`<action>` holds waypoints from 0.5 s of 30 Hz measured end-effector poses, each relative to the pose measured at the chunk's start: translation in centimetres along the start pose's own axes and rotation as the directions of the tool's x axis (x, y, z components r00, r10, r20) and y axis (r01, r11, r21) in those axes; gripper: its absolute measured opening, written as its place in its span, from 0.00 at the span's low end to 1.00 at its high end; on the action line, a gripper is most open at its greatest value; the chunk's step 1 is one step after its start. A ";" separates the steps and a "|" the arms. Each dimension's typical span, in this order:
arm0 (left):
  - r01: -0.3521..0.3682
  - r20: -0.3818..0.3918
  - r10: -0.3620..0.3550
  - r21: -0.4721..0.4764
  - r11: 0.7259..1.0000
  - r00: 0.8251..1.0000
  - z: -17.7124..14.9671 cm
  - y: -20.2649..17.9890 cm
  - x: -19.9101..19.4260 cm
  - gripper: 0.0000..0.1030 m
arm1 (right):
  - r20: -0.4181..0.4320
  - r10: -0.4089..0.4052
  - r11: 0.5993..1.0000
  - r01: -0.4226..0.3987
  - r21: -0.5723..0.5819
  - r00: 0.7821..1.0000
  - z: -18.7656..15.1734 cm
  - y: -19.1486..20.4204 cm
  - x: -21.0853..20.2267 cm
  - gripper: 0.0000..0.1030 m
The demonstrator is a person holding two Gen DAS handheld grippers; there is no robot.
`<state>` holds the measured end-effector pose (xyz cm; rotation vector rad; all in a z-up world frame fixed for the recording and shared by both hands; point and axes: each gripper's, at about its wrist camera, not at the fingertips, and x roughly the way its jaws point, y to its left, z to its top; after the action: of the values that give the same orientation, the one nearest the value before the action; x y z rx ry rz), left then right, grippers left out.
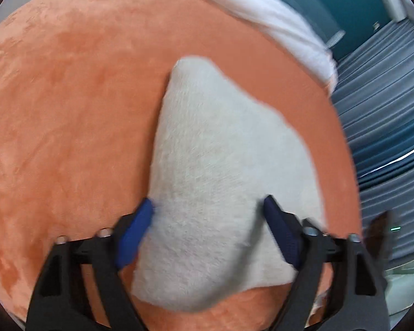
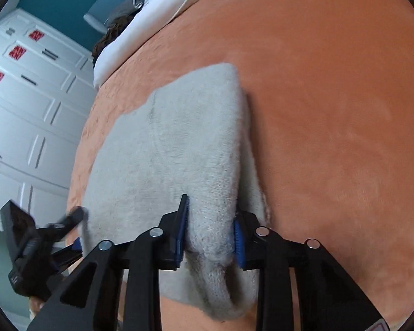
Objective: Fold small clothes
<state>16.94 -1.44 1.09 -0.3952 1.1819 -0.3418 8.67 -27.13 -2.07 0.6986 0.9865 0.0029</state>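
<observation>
While left claw (image 1: 209, 207) gapes, right claw (image 2: 211, 220) pinches fleece garment (image 2: 165, 149) (no labels)

The folded garment (image 1: 220, 182) is laid on the bed (image 1: 69, 110); a pillow (image 1: 276, 19) is set behind it.

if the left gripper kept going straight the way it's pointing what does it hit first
Most likely the fuzzy white garment lying on the orange blanket; the left gripper has its open jaws straddling it, though how far above it is unclear.
</observation>
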 end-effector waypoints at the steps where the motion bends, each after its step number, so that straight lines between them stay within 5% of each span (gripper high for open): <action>1: -0.028 -0.009 0.028 0.025 0.999 1.000 0.1 -0.1 -0.1 0.60 | 0.040 0.036 0.999 -0.034 -0.041 0.999 0.3 1.2 -1.4 0.19; 4: -0.034 -0.010 0.035 0.055 0.998 0.999 -0.2 0.1 -0.5 0.60 | 0.123 0.052 0.991 -0.036 -0.125 0.991 0.1 2.9 -4.4 0.19; 7: -0.042 -0.039 0.043 0.037 0.998 0.998 -0.8 0.6 0.6 0.66 | -0.025 -0.113 0.987 0.109 -0.119 0.993 -1.1 -0.5 1.2 0.23; 11: -0.069 -0.007 0.069 0.053 0.996 0.998 -1.2 0.0 0.2 0.70 | 0.027 -0.055 0.997 0.056 -0.050 0.998 -1.1 -0.7 -0.7 0.33; 13: -0.090 0.004 0.090 0.068 0.994 0.996 -1.2 -0.4 0.1 0.76 | 0.083 -0.095 0.993 0.100 -0.058 0.992 -0.6 0.1 -1.8 0.59; 15: -0.096 0.003 0.096 0.073 0.993 0.995 -0.8 -0.6 0.7 0.84 | 0.088 -0.136 0.987 0.142 -0.068 0.987 -0.1 0.0 -1.1 0.73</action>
<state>16.35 -2.35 0.55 -0.2733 1.1813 -0.3007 7.91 -27.42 -1.25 0.5564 0.9488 -0.1106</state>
